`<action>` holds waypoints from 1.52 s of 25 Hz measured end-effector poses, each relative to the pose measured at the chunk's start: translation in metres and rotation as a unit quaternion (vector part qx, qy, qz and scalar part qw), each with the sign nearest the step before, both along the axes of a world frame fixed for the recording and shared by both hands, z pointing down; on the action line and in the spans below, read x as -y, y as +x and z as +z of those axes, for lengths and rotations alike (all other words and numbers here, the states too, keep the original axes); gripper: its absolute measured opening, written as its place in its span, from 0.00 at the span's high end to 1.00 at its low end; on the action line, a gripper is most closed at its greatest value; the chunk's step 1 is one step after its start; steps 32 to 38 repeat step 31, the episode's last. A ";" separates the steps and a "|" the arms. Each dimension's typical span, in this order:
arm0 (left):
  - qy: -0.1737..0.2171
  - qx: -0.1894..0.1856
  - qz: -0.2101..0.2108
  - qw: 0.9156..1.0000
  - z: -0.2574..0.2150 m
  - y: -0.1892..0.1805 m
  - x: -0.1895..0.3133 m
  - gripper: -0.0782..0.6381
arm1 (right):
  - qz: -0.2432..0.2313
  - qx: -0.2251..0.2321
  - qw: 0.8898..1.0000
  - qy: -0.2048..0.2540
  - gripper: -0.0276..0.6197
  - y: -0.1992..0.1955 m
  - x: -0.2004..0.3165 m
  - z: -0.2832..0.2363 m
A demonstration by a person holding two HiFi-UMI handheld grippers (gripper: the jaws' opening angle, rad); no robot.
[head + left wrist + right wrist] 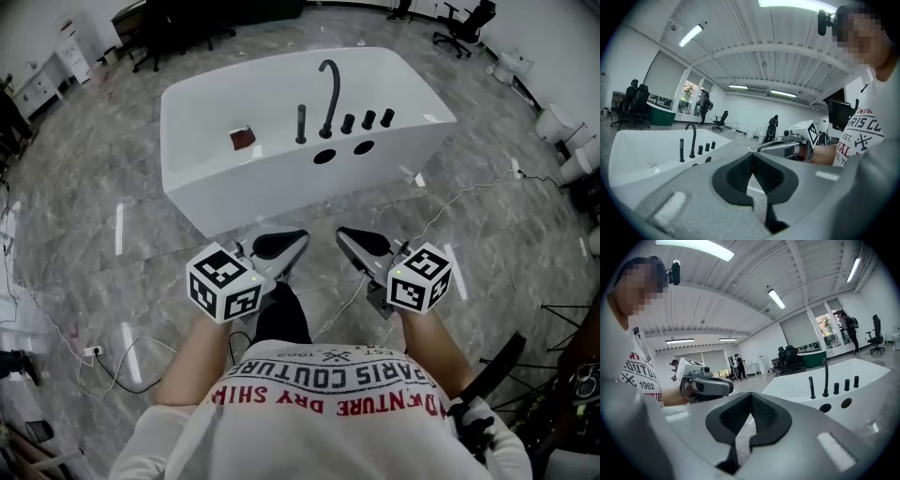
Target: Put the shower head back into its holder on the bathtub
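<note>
The white bathtub (pixel 206 178) stands ahead on the grey marble floor. On its near rim a slim black hand shower (pixel 301 124) stands upright, just left of the curved black spout (pixel 328 94) and three black knobs (pixel 368 119). Two dark holes (pixel 323 157) lie below them. The hand shower (pixel 682 150) (pixel 811 387) shows in both gripper views too. My left gripper (pixel 298 240) (pixel 751 159) and right gripper (pixel 345 234) (pixel 751 399) are held close to my chest, well short of the tub. They face each other, both shut with nothing in them.
A small reddish-brown object (pixel 242 138) lies in the tub. Cables and a power strip (pixel 92 352) trail over the floor at left, and a white cable (pixel 450 202) at right. Office chairs (pixel 464 26) stand at the back, white fixtures (pixel 562 122) at the right edge.
</note>
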State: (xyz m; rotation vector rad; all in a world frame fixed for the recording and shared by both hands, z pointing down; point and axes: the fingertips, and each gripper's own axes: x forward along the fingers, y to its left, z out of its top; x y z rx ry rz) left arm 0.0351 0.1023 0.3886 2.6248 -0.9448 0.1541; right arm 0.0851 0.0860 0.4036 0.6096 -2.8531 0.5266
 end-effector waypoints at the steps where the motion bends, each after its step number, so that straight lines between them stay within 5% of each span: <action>1: 0.006 0.004 -0.001 1.000 -0.010 0.005 -0.011 0.89 | 0.000 0.001 1.000 0.002 0.95 0.005 -0.011 -0.009; 12: 0.014 0.027 -0.017 0.999 -0.060 0.013 -0.074 0.89 | -0.018 -0.016 0.999 0.047 0.95 0.006 -0.078 -0.073; 38: 0.021 0.046 -0.019 0.999 -0.056 0.046 -0.097 0.89 | -0.021 -0.009 0.998 0.062 0.95 0.041 -0.105 -0.079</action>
